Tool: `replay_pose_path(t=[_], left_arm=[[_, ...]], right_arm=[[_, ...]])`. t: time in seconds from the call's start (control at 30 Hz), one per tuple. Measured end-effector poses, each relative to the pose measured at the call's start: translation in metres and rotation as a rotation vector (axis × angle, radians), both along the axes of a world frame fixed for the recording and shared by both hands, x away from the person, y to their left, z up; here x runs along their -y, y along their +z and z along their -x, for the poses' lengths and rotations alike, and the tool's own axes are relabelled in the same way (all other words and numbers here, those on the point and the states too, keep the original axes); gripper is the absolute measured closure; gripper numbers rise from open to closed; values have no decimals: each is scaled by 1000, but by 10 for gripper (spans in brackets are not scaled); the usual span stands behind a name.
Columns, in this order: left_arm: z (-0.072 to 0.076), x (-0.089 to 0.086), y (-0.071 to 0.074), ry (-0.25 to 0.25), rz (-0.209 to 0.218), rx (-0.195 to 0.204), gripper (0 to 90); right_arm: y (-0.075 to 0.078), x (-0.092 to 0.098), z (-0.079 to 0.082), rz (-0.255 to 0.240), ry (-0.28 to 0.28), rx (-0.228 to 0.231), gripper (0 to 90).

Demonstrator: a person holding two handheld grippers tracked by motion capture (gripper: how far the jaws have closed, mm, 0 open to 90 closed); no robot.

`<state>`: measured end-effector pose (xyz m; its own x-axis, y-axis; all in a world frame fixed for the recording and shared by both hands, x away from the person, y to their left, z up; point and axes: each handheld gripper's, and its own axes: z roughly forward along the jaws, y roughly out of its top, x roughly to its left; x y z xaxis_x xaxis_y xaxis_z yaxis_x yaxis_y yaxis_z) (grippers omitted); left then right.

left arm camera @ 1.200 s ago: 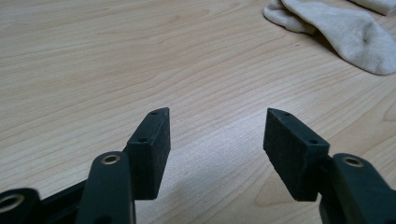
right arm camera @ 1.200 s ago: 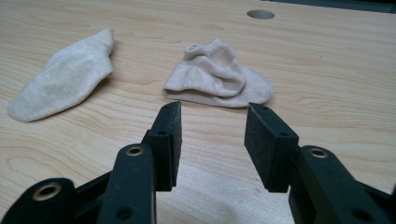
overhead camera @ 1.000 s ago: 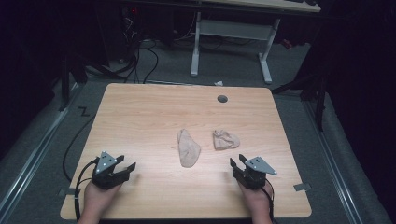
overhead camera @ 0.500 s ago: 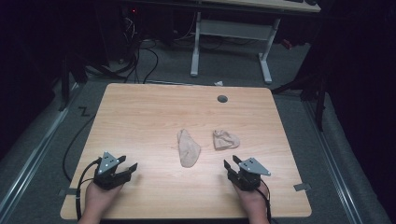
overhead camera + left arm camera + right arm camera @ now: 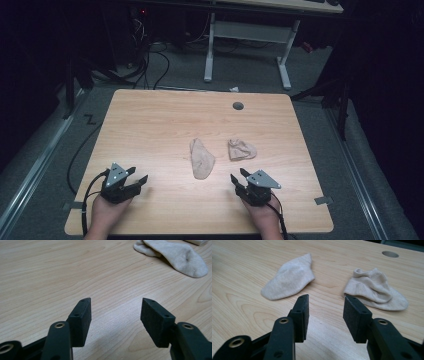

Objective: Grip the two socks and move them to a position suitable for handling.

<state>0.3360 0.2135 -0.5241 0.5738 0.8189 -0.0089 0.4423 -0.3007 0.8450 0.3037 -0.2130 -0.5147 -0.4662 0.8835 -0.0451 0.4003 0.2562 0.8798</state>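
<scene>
Two beige knit socks, one flat [image 5: 201, 158] and one crumpled [image 5: 241, 149], lay mid-worktop, slightly toward its right edge. The right gripper [image 5: 239, 179], jaws just opened wider and empty, could snag only a loose fold. The left gripper [image 5: 136, 180] gaped empty near the front-left corner.

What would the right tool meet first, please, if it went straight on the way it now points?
Probably bare table first, then the crumpled sock just right of its line; depth is unclear.
</scene>
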Motion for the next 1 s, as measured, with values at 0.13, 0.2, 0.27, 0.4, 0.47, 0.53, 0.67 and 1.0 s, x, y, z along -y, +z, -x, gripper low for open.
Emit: replay_pose_path(t=[0.13, 0.2, 0.27, 0.4, 0.47, 0.53, 0.67, 1.0], left_arm=[[1, 1, 0, 1, 3, -1, 422], [1, 0, 0, 1, 3, 1, 421], [1, -1, 0, 1, 3, 0, 420], [-1, -2, 0, 2, 4, -3, 419], [-1, -2, -1, 0, 4, -2, 419], [-1, -2, -1, -2, 2, 0, 419], [0, -1, 0, -10, 22, -5, 419], [2, 5, 1, -41, 12, 0, 418]], right_arm=[[4, -10, 0, 10, 14, 17, 537], [6, -17, -1, 21, 33, 19, 530], [7, -27, -2, 40, 69, 17, 521], [8, -39, -7, 58, 99, -10, 514], [9, -41, -10, 50, 104, -18, 515], [9, -46, -15, 41, 117, -40, 524], [8, -58, -22, 46, 136, -63, 523], [1, -91, -47, 93, 177, -132, 518]])
